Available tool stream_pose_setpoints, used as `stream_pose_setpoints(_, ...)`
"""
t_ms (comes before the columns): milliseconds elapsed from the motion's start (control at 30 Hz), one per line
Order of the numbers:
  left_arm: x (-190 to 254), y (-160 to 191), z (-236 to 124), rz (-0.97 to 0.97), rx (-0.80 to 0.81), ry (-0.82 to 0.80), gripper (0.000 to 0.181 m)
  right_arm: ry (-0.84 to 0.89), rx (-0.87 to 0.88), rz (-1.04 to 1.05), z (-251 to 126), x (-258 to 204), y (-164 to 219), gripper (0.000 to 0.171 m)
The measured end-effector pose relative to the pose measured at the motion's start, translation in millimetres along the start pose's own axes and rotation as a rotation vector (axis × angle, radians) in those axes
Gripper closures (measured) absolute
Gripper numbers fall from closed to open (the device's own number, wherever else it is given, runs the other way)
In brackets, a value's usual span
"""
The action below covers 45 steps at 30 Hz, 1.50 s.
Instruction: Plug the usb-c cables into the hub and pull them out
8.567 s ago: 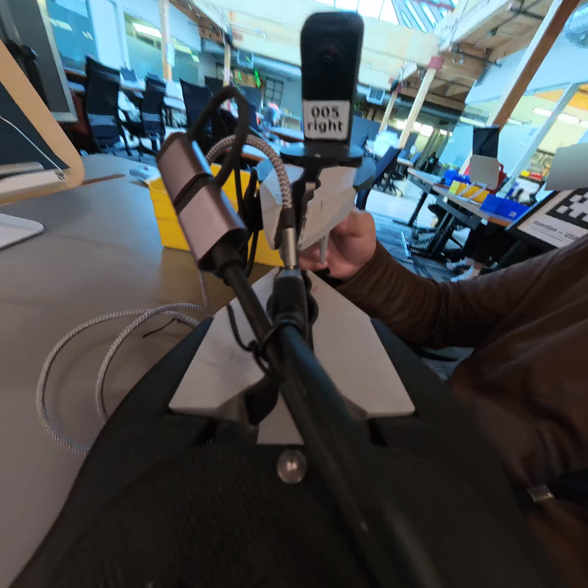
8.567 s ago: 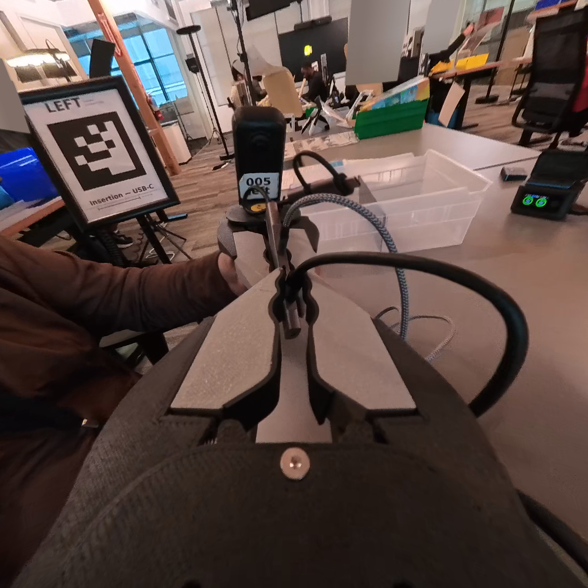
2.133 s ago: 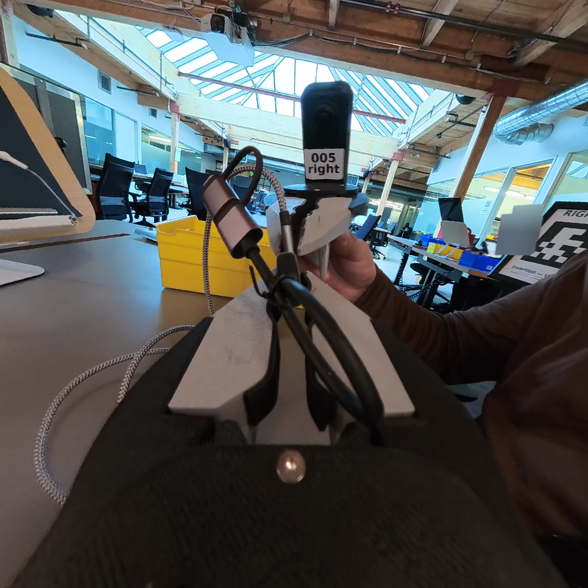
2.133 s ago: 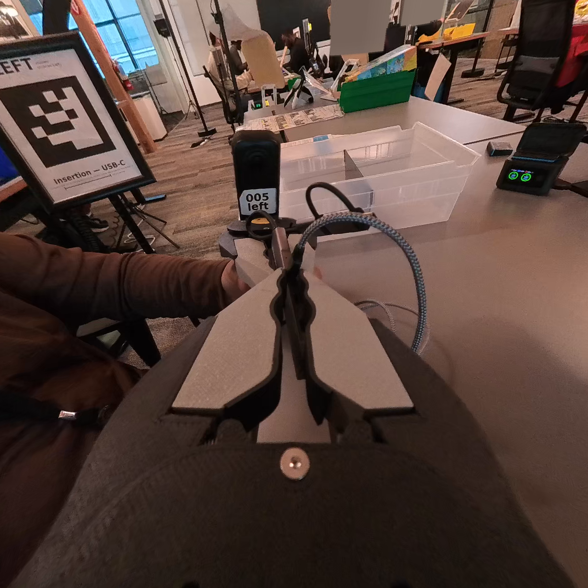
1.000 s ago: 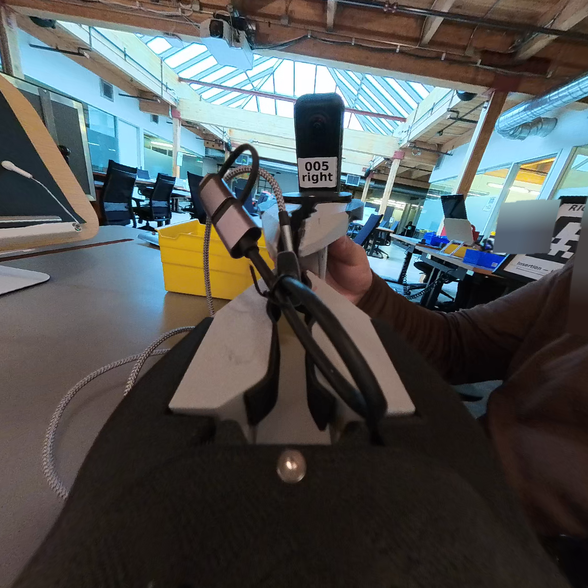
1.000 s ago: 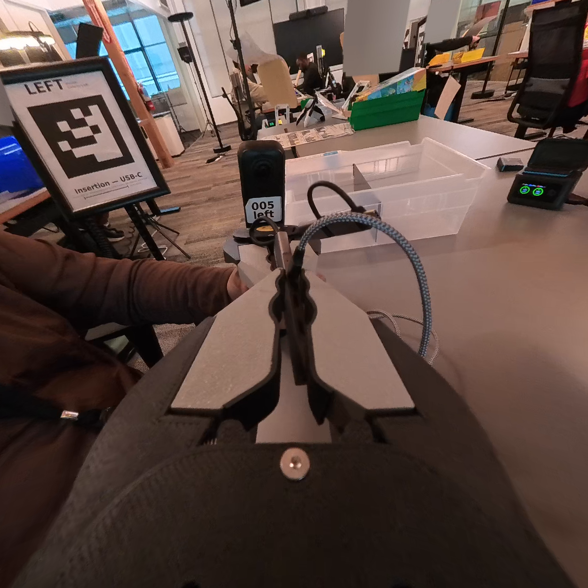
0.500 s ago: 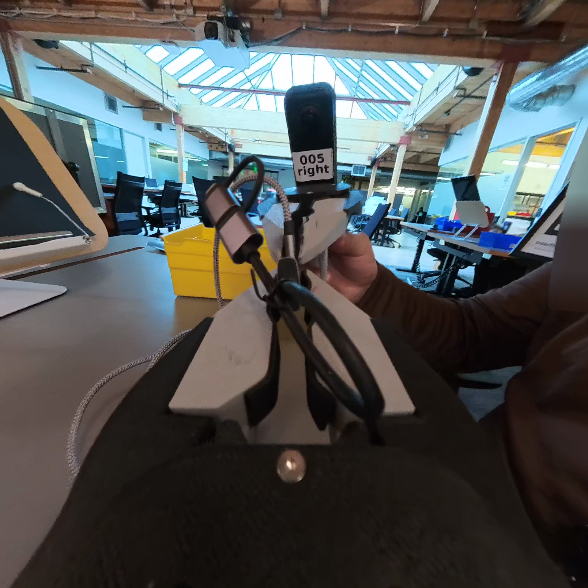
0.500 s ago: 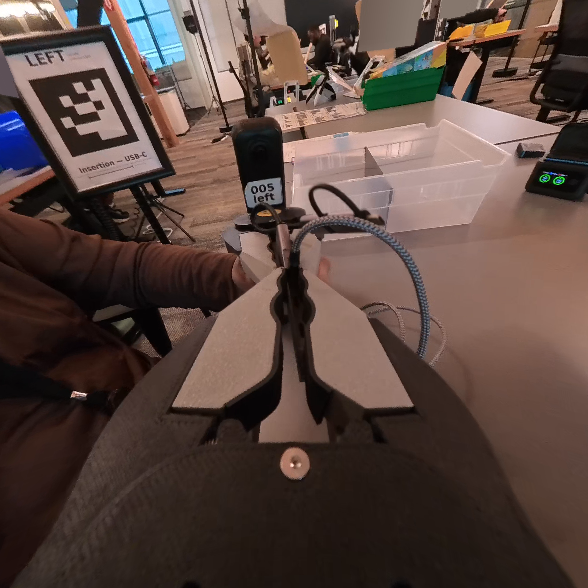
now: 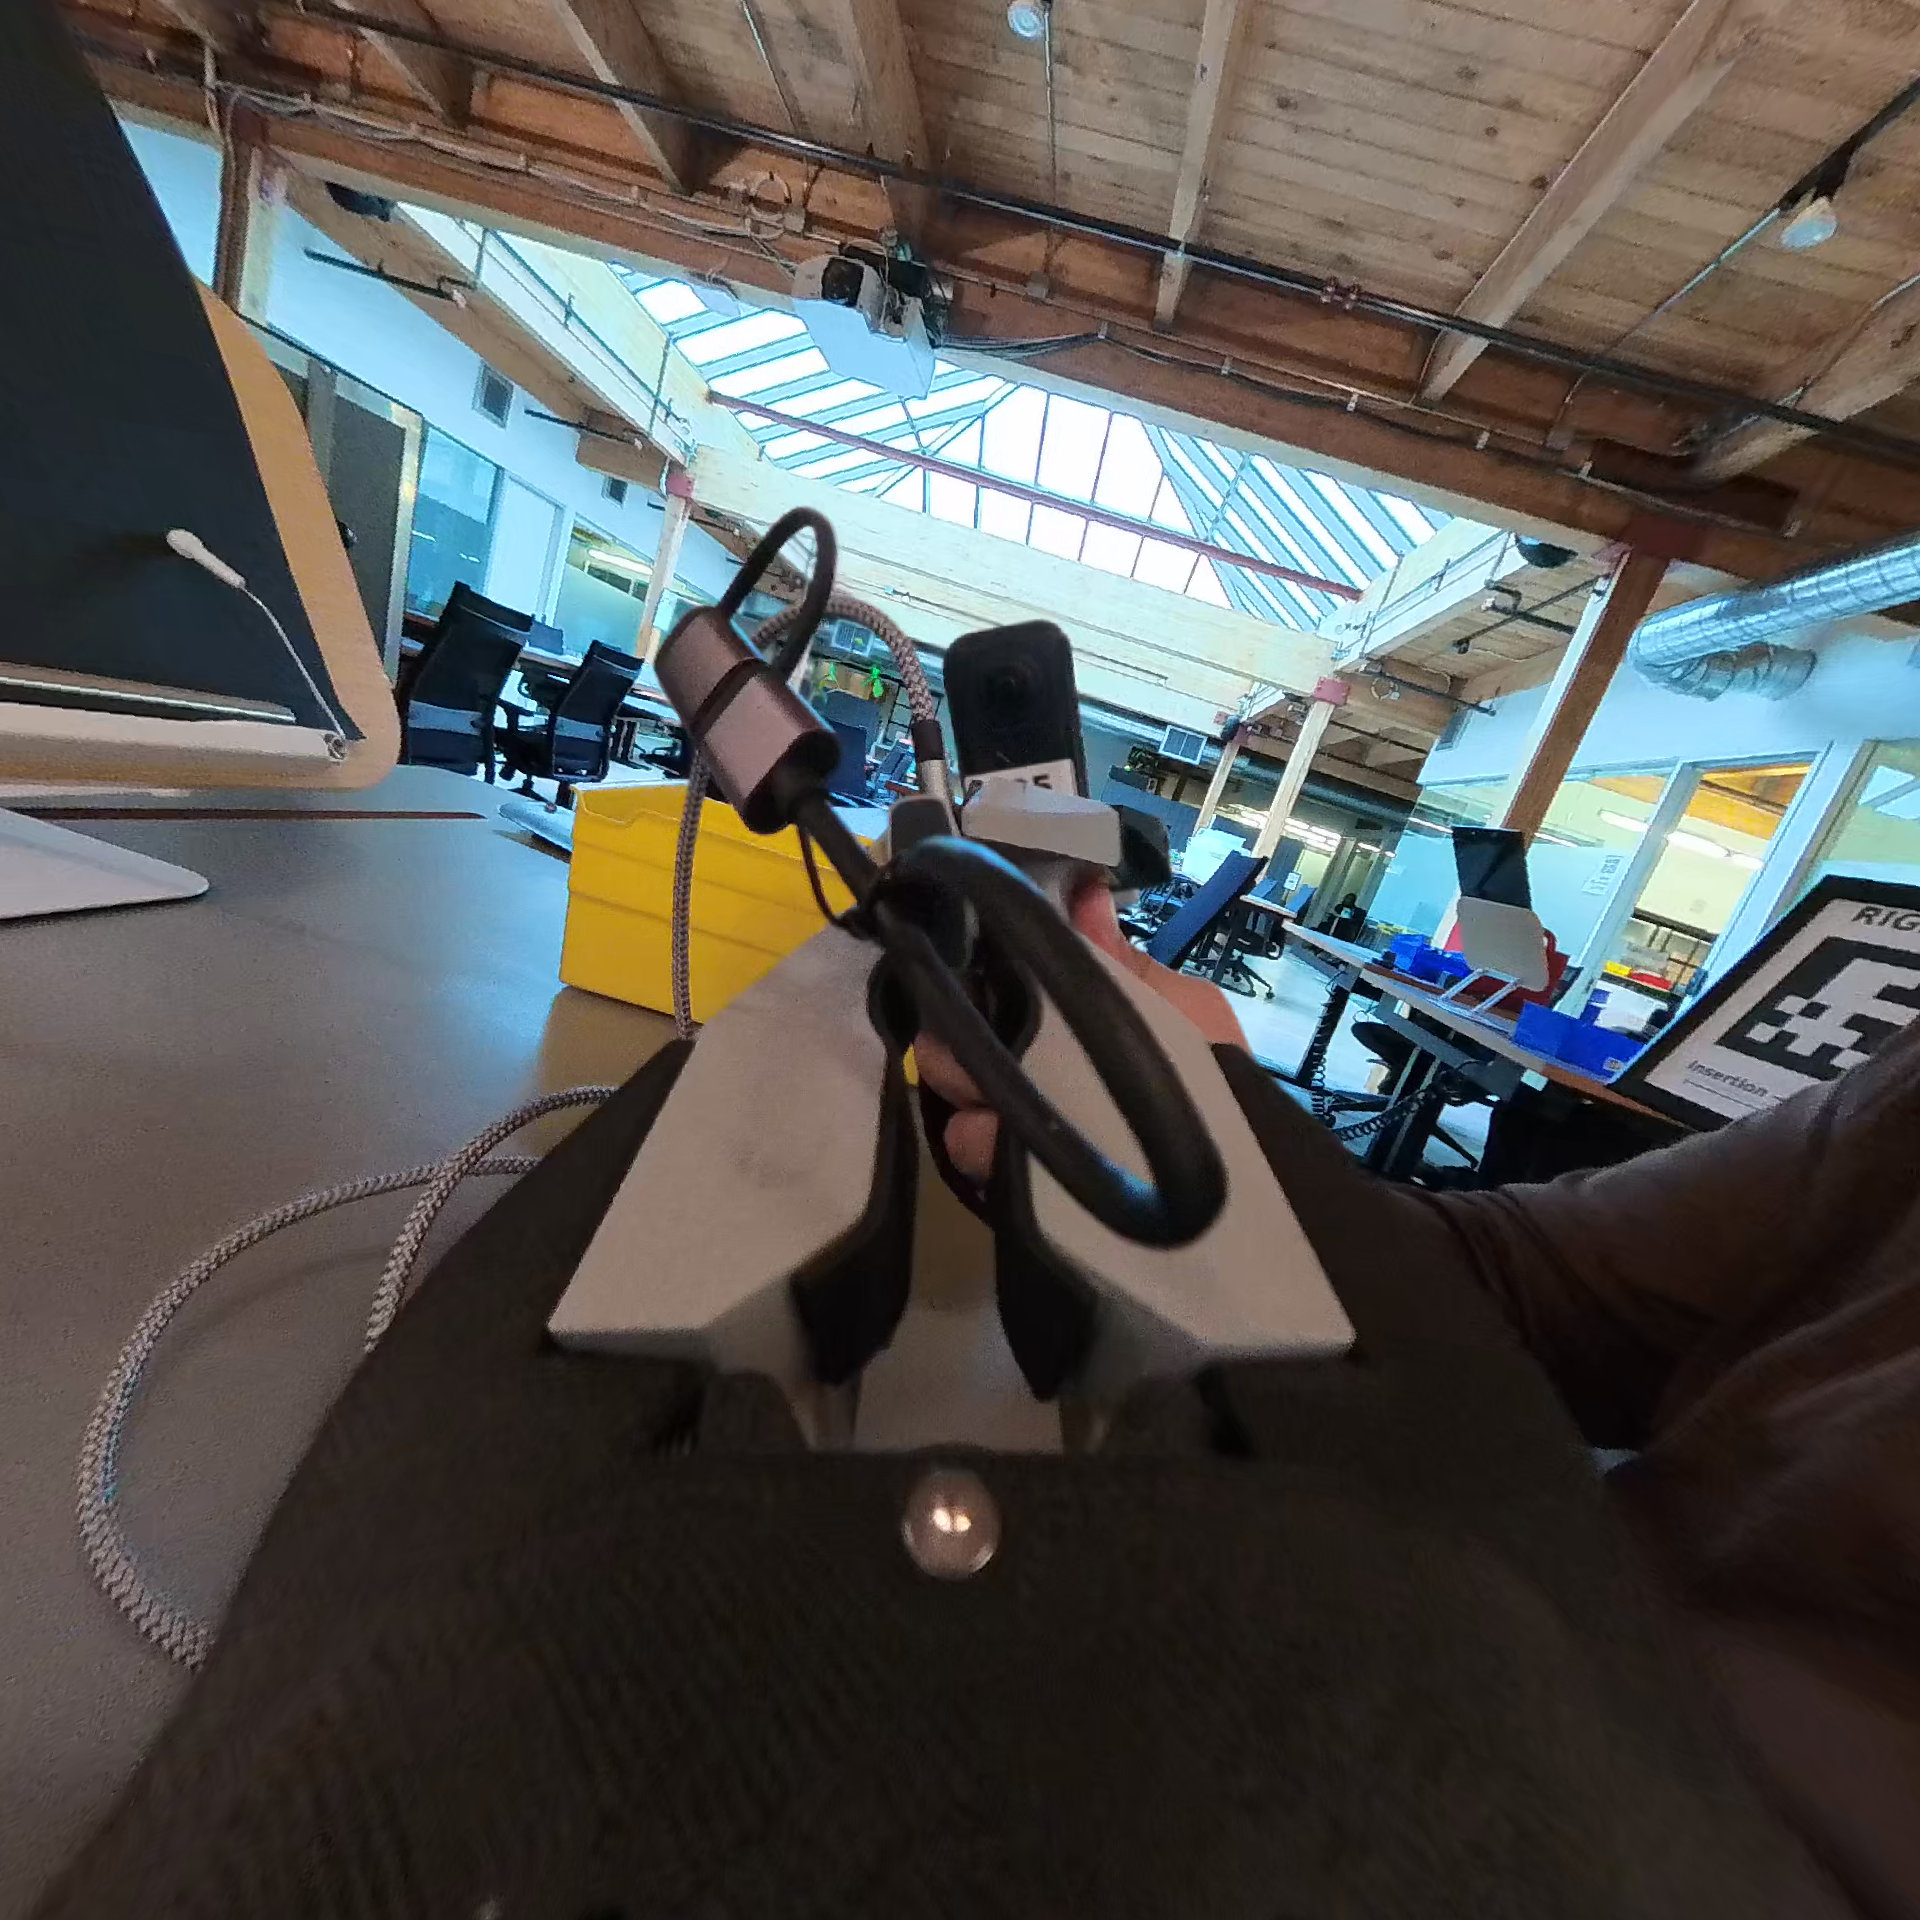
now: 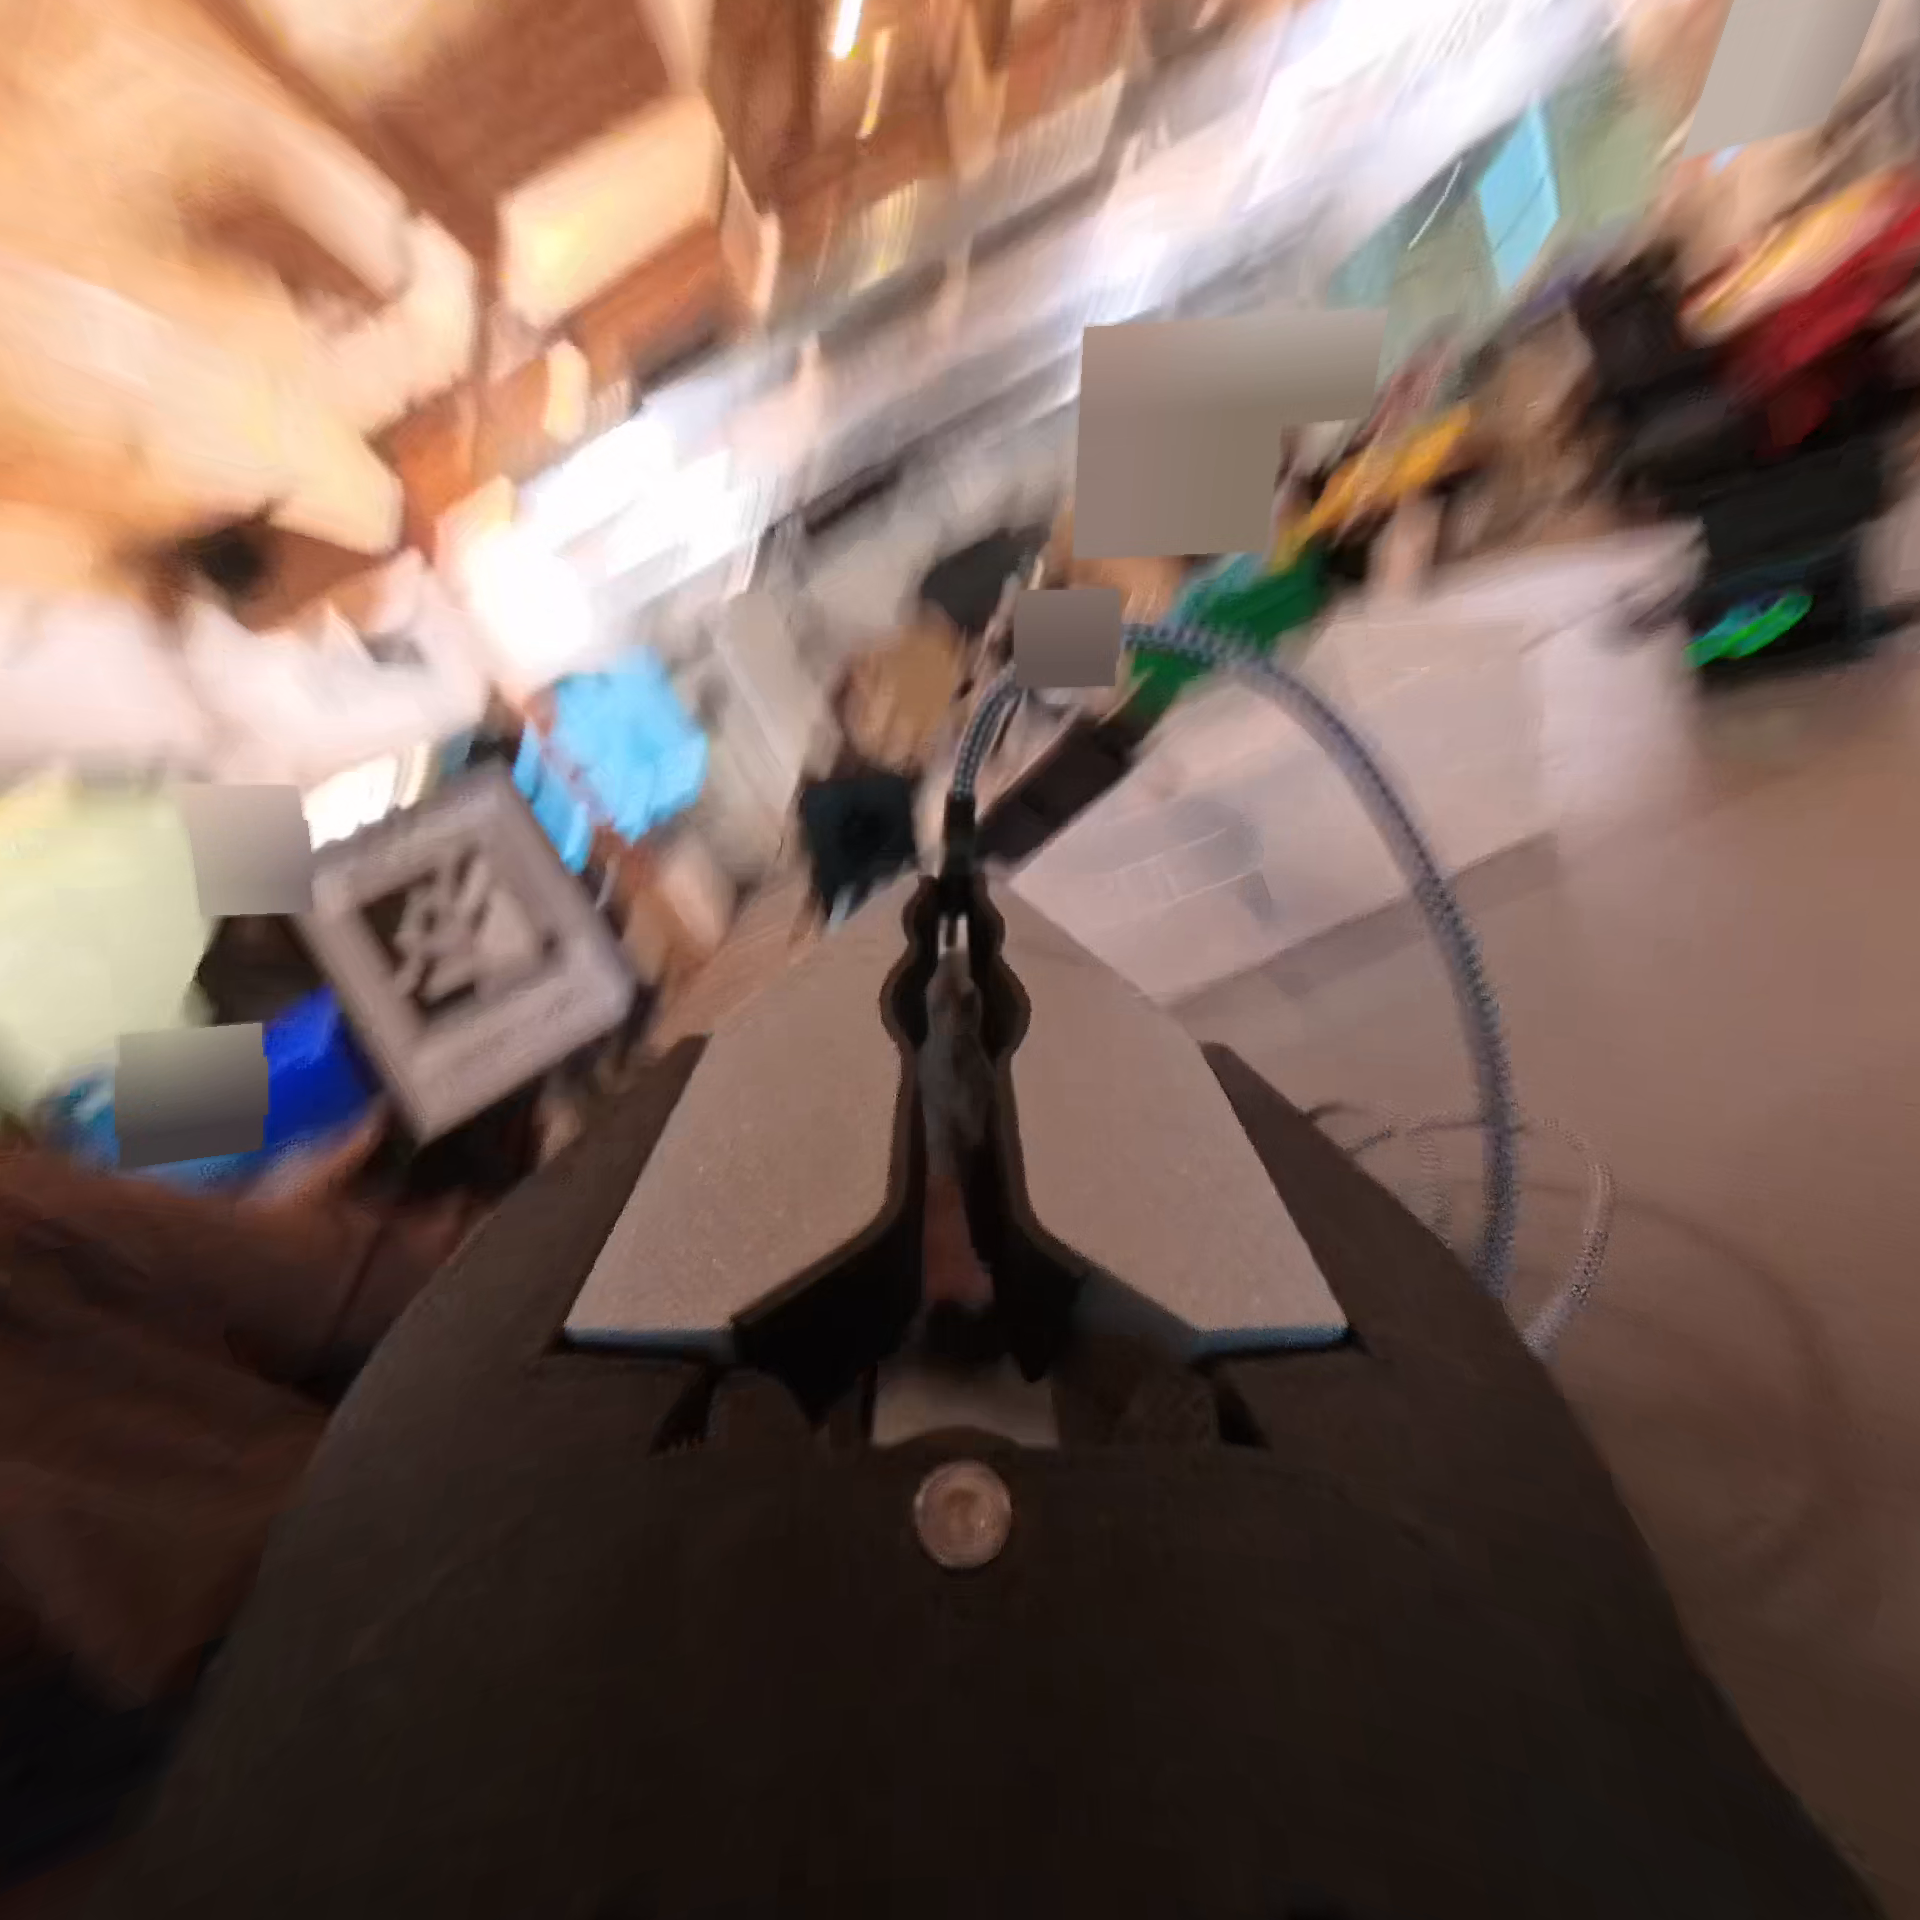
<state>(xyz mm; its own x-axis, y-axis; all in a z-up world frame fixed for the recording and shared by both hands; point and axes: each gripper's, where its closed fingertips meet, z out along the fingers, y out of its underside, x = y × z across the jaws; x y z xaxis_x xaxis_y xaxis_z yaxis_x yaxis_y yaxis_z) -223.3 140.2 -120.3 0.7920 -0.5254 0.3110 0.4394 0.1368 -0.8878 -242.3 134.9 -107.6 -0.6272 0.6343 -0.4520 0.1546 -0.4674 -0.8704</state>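
Jaws of the left gripper [image 9: 940, 997] are pinched on the hub's black cable [image 9: 1081, 1060], the grey hub [image 9: 743, 717] held raised above the counter [image 9: 260, 1029]. Right gripper [image 10: 956, 914] jaws are pressed on the braided usb-c cable [image 10: 1455, 935]; that view is heavily blurred.

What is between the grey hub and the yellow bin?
A braided cable hangs between hub and yellow bin, seen in the left wrist view.

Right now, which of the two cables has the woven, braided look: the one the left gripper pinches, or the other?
The other: the braided cable trails down onto the table. The left gripper pinches the smooth black cable of the grey hub.
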Motion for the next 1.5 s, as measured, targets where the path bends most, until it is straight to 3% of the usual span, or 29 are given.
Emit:
stream_pose_setpoints(67,5.1,15.8,3.7,0.054,-0.079,-0.013,0.176,0.060,0.237,0.048,-24.4,13.3,-43.2,0.170)
stream_pose_setpoints(133,19.9,32.8,12.2,0.152,-0.145,-0.015,0.173,-0.062,0.274,0.047,-40.7,2.3,-76.5,0.169)
stream_pose_setpoints(367,10.9,34.1,17.2,0.283,-0.169,-0.096,0.173,0.011,-0.039,-0.237,-26.6,-41.9,-57.2,0.169)
stream_pose_setpoints(567,-21.1,15.2,-3.0,0.265,-0.149,-0.194,0.174,0.147,-0.194,-0.396,-47.4,-57.4,-66.9,0.169)
stream_pose_setpoints(700,-29.3,9.2,-12.1,0.244,-0.117,-0.248,0.174,0.239,-0.282,-0.459,-57.7,-53.5,-94.9,0.168)
stream_pose_setpoints(867,-24.5,16.1,-7.9,0.275,-0.159,-0.226,0.174,0.262,-0.378,-0.507,-68.2,-89.9,-151.9,0.168)
stream_pose_setpoints(1100,-22.3,17.8,-6.8,0.293,-0.166,-0.219,0.174,0.547,-0.458,-0.638,-128.5,-104.1,-210.7,0.168)
stream_pose_setpoints(1233,-23.4,16.8,-7.4,0.285,-0.161,-0.224,0.174,0.614,-0.477,-0.599,-167.3,-86.6,-218.7,0.168)
stream_pose_setpoints(1500,-22.8,18.0,-6.2,0.291,-0.167,-0.222,0.174,0.689,-0.539,-0.395,-227.1,-29.6,-189.9,0.168)
